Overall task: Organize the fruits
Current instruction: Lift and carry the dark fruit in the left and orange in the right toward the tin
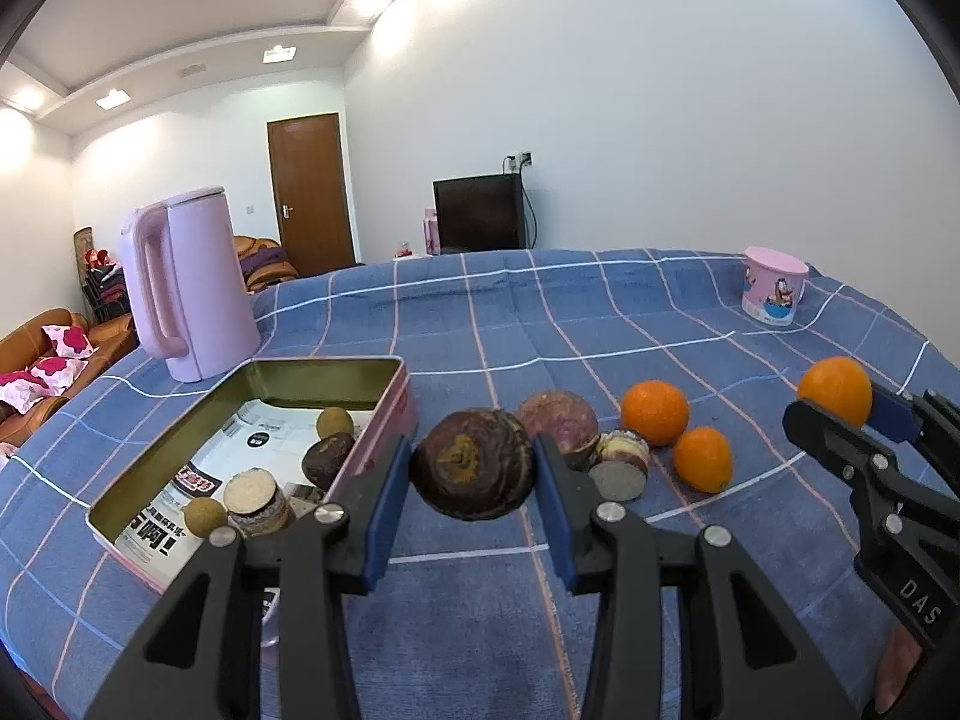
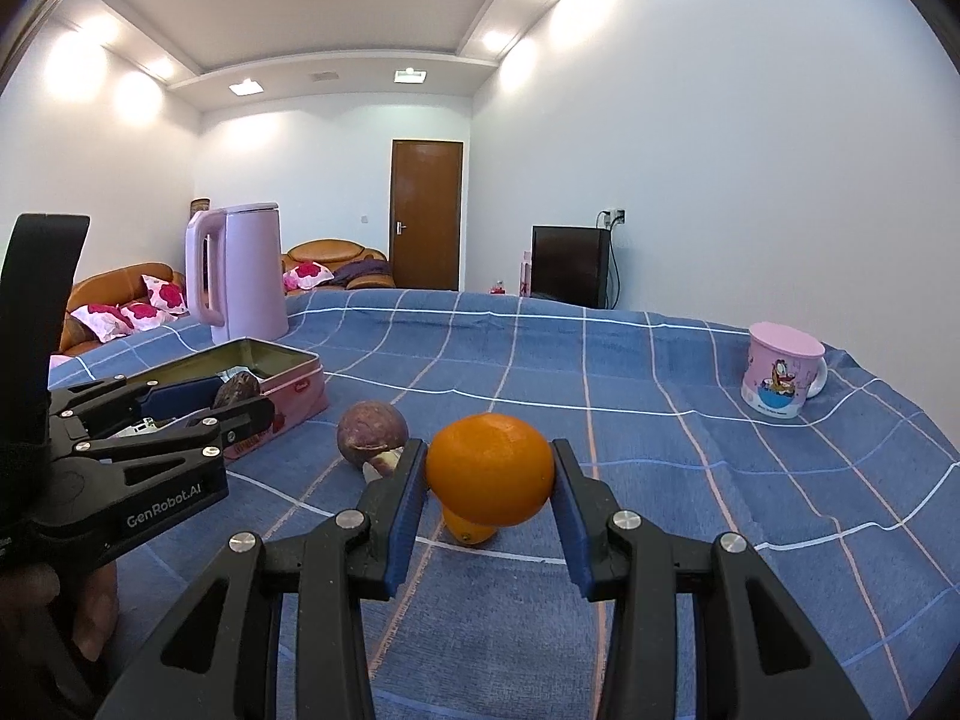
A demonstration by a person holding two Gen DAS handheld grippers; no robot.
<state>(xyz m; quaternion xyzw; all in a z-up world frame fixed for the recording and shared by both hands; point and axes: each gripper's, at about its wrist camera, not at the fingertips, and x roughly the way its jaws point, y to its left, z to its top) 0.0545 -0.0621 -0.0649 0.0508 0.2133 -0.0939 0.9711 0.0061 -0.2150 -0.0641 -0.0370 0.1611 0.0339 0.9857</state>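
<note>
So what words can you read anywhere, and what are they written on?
"GenRobot.AI": on the side of the left gripper, seen from the right wrist camera.
"DAS": on the body of the right gripper, seen from the left wrist camera.
Printed paper lining the pink tin: large dark characters, too cut off to read.
Pink cartoon mug: small print, too blurred to read.

**Readable Words in the Two Views**

On the side of the left gripper (image 2: 240,414), seen from the right wrist camera, white letters read "GenRobot.AI". On the body of the right gripper (image 1: 840,414), seen from the left wrist camera, white letters read "DAS". The printed paper (image 1: 198,480) inside the tin box (image 1: 384,444) carries large dark characters, but they cannot be read clearly.
</note>
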